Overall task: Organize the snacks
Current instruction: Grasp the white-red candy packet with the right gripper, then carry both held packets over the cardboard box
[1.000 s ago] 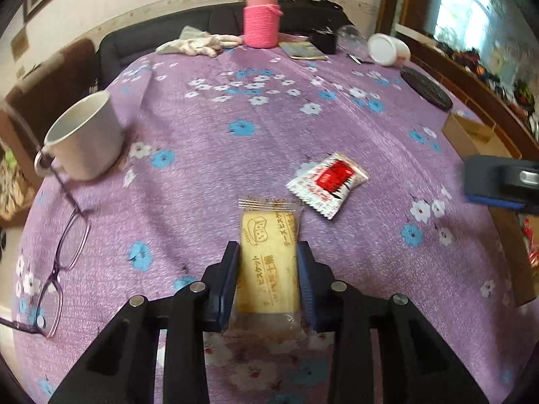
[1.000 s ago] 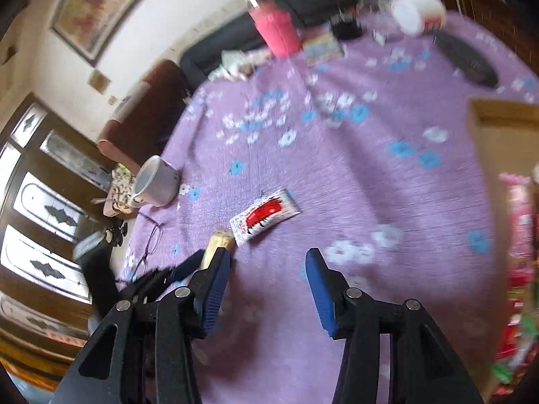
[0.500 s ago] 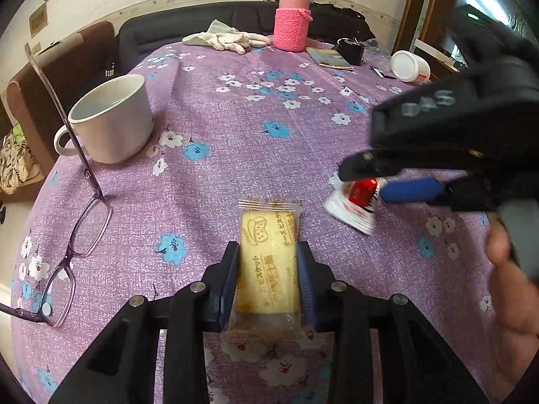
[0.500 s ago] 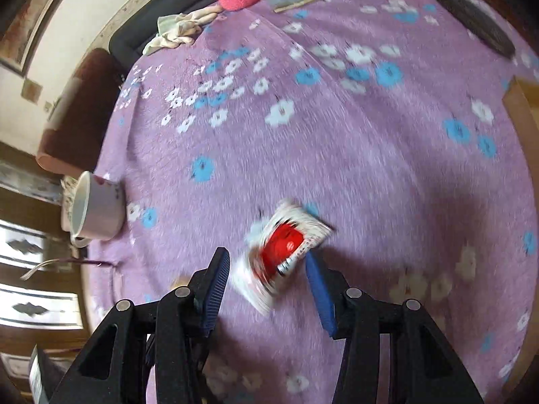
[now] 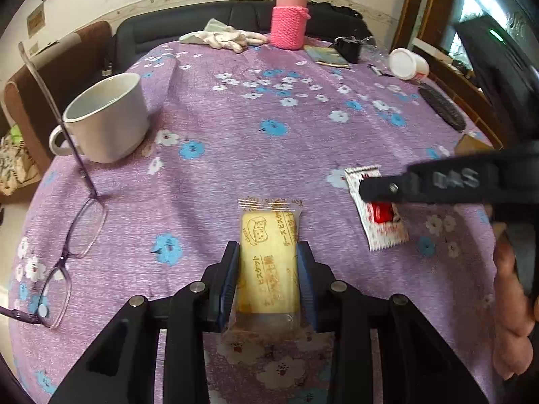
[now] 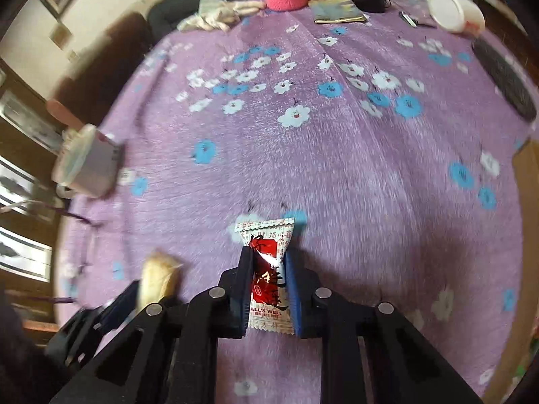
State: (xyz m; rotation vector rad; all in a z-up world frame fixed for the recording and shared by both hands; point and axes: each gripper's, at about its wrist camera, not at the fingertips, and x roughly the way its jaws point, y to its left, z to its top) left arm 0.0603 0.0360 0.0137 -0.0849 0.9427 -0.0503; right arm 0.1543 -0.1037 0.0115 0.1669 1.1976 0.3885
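Observation:
My left gripper [image 5: 268, 252] is shut on a yellow biscuit packet [image 5: 268, 256] with Japanese print, held just over the purple flowered tablecloth [image 5: 235, 155]. My right gripper [image 6: 268, 259] is shut on a red-and-white snack packet [image 6: 269, 279]. In the left wrist view that packet [image 5: 377, 213] lies right of the biscuit, under the right gripper's black body [image 5: 454, 183]. The biscuit packet [image 6: 158, 279] also shows blurred at lower left in the right wrist view.
A white mug [image 5: 106, 123] and purple glasses [image 5: 64, 232] are at the left. A pink-sleeved flask [image 5: 289, 17], white gloves [image 5: 222, 37], a small book [image 5: 328, 55], a tipped white cup [image 5: 407, 65] and a black comb [image 5: 441, 107] lie at the far side. A cardboard box edge [image 6: 529, 181] is at the right.
My right gripper came down over the red-and-white packet and closed on it. My left gripper kept hold of the biscuit packet and drifted slightly.

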